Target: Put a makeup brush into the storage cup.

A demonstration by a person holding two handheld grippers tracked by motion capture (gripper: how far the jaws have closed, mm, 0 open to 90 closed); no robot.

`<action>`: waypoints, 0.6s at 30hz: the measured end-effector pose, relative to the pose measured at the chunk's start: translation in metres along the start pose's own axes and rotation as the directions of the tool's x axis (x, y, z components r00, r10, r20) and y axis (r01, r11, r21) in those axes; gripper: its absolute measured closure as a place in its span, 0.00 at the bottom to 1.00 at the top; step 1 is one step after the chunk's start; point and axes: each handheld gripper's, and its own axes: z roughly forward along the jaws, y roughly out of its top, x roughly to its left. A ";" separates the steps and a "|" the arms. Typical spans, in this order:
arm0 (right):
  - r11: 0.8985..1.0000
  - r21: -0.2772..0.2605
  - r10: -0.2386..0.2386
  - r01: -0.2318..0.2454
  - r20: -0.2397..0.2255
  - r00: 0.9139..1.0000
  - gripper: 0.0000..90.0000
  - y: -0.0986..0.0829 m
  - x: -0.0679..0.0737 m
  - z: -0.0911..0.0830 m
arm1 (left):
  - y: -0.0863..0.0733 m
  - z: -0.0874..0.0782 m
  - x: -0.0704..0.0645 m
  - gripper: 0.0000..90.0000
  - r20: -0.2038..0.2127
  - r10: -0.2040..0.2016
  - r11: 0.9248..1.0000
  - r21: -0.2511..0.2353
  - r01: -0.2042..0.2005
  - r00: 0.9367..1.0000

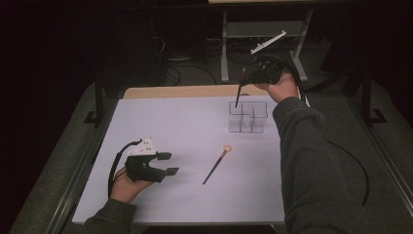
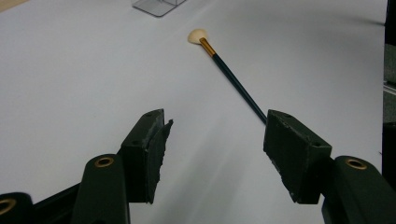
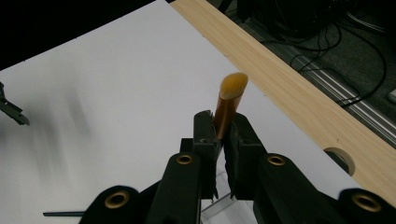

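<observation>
Right tool (image 3: 223, 133) clamps an unmarked brush (image 3: 229, 105) above the organizer (image 1: 248, 117); left tool (image 2: 215, 149) gapes empty.

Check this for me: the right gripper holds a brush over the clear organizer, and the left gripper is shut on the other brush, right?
Not quite: the left gripper is open and holds nothing. The left gripper view shows the other brush lying on the table beyond its jaws. The rest stands.
</observation>
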 end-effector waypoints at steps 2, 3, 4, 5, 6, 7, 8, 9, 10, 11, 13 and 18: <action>1.000 0.005 0.001 -0.001 0.000 1.000 0.92 -0.001 0.000 0.002 | 0.000 0.000 0.000 0.43 0.000 0.000 1.000 0.000 0.000 1.000; 1.000 0.008 0.004 -0.004 0.000 1.000 0.92 -0.001 0.000 0.004 | 0.000 0.000 0.000 0.43 -0.001 -0.001 1.000 0.001 0.001 1.000; 1.000 0.009 0.000 0.000 0.002 1.000 0.91 -0.002 -0.001 0.004 | 0.000 -0.001 0.001 0.43 -0.002 0.003 1.000 0.000 -0.003 1.000; 1.000 0.008 0.002 -0.002 0.001 1.000 0.92 -0.002 0.000 0.005 | -0.001 -0.001 0.001 0.43 -0.004 0.006 1.000 0.002 -0.006 1.000; 1.000 0.006 0.001 -0.001 0.000 1.000 0.92 -0.002 -0.001 0.006 | -0.001 -0.001 0.001 0.43 -0.003 0.003 1.000 0.001 -0.003 1.000; 1.000 0.006 0.002 -0.002 0.001 1.000 0.92 -0.002 0.000 0.006 | -0.001 -0.001 0.001 0.43 -0.003 0.003 1.000 0.001 -0.003 1.000; 1.000 0.007 0.001 -0.001 0.001 1.000 0.92 -0.002 0.000 0.007 | -0.001 -0.001 0.001 0.43 -0.003 0.003 1.000 0.000 -0.003 1.000; 1.000 0.006 0.001 -0.001 0.003 1.000 0.92 -0.002 0.000 0.007 | -0.001 -0.001 0.001 0.43 -0.003 0.003 1.000 0.001 -0.003 1.000; 1.000 0.003 0.003 -0.003 0.002 1.000 0.92 -0.002 -0.001 0.007 | -0.001 -0.001 0.001 0.43 -0.002 0.006 1.000 0.002 -0.006 1.000; 1.000 0.002 0.005 -0.005 0.003 1.000 0.92 -0.002 -0.001 0.007 | -0.001 -0.001 0.001 0.43 -0.001 0.004 1.000 0.002 -0.004 1.000; 1.000 0.001 0.011 -0.011 0.006 1.000 0.92 -0.002 -0.001 0.007 | -0.001 -0.001 0.001 0.43 -0.002 0.002 1.000 0.001 -0.002 1.000; 1.000 0.000 0.008 -0.008 0.008 1.000 0.91 -0.005 -0.002 0.010 | -0.001 -0.001 0.001 0.43 -0.001 -0.002 1.000 -0.003 0.002 1.000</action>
